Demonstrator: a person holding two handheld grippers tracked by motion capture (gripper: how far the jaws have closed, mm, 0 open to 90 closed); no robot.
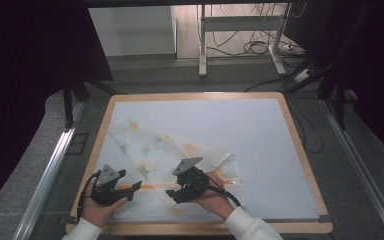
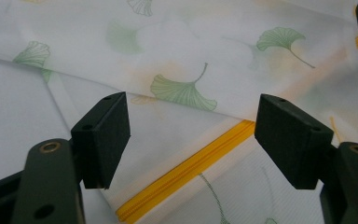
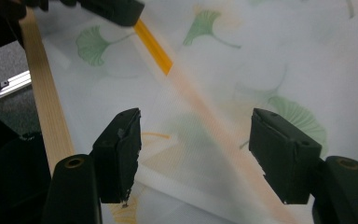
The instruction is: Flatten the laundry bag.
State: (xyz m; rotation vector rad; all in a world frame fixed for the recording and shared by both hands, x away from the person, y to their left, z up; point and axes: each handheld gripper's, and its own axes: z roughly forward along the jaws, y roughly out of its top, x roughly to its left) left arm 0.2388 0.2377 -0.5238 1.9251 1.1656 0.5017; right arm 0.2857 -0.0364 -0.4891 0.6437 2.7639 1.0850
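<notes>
Close to the near edge of the table (image 1: 300, 150), the person's two hands hold their grippers low over a thin white cloth (image 1: 180, 150) printed with green ginkgo leaves. The left gripper (image 1: 132, 189) has its jaws spread wide and grasps nothing; between them, in its own view, runs the cloth's yellow zipper (image 2: 186, 170). The right gripper (image 1: 176, 196) is likewise released, its jaws parted above a fold where the zipper shows faintly through the fabric. The cloth lies crumpled on the near left part of the white table top, stretching back toward the far left corner. Beyond the table, cables (image 1: 252, 47) lie on the floor.
</notes>
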